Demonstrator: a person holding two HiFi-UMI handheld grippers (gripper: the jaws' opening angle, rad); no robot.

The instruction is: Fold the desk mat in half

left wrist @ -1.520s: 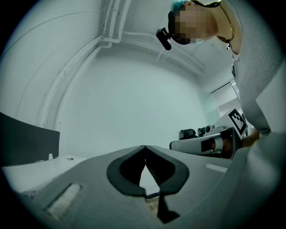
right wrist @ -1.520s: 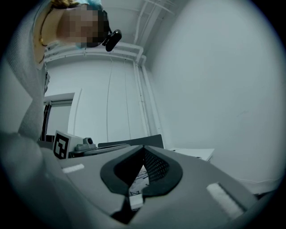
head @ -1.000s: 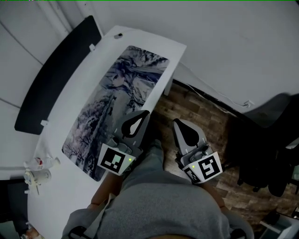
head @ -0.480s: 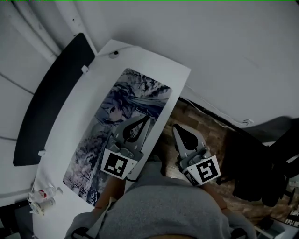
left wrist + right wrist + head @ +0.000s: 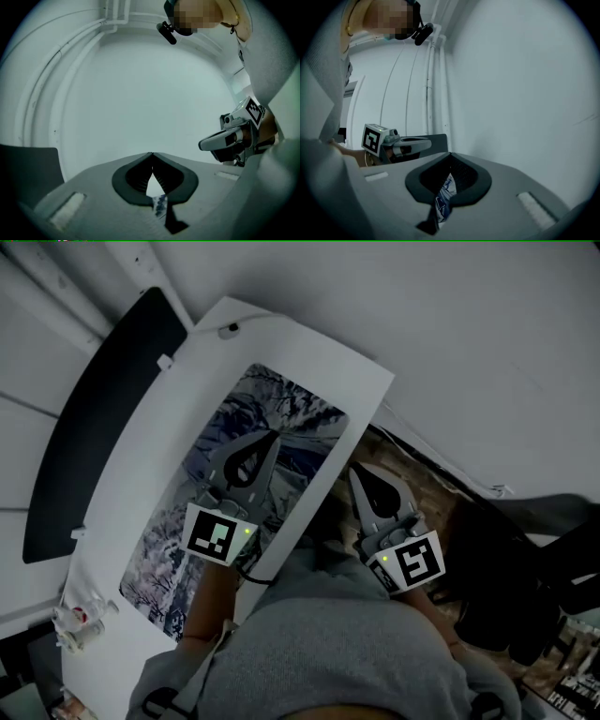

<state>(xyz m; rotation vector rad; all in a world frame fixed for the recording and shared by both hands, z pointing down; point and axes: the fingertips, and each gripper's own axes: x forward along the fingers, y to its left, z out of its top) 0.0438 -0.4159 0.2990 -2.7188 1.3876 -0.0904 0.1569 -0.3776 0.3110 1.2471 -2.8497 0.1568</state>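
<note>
Left gripper (image 5: 272, 437): jaws closed, tips together, nothing clamped, above blue-white printed desk mat (image 5: 300, 409). Right gripper (image 5: 356, 472): closed too, past table edge, over brown wood-plank floor (image 5: 424, 488). Mat lies flat, unfolded, on white rectangular table (image 5: 272, 338). Long dark panel (image 5: 103, 418) beside table; white wall (image 5: 487, 334) beyond.

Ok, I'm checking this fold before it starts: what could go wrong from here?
The left gripper and right gripper are shut, so they may shove the flat desk mat rather than pinch it. The mat lies close to the edge of the table and could slip off.
</note>
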